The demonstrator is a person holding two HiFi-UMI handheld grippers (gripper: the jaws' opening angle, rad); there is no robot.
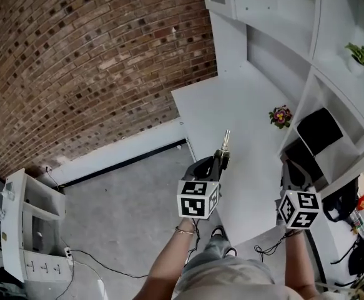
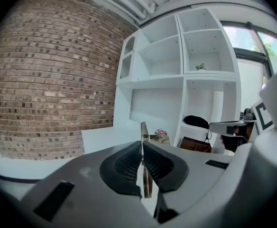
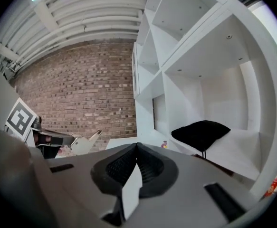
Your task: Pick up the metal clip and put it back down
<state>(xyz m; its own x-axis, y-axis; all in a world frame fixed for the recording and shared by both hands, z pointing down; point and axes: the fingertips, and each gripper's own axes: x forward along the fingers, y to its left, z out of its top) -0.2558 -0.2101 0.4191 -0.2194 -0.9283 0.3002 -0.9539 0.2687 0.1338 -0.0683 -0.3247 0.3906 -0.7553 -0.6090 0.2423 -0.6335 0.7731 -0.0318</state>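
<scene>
Left gripper [image 1: 223,157] clamped on the metal clip [image 1: 226,139], above the white desk [image 1: 250,105], my right gripper [image 1: 289,167] to its right, jaws together, empty

The head view looks steeply down from above the person onto the table [image 1: 244,111]. The wall [image 1: 75,61] is at 10 o'clock, the shelves [image 1: 331,99] at 2 o'clock, and the left gripper [image 1: 223,157] and right gripper [image 1: 292,170] are close at 6 o'clock. The left gripper view sits just behind its jaws and faces almost level toward the shelves, with the right gripper at 3 o'clock. The right gripper view, equally close, faces the same shelves, with the left gripper at 9 o'clock. All three share wall, shelves and flowers [image 1: 280,115].
</scene>
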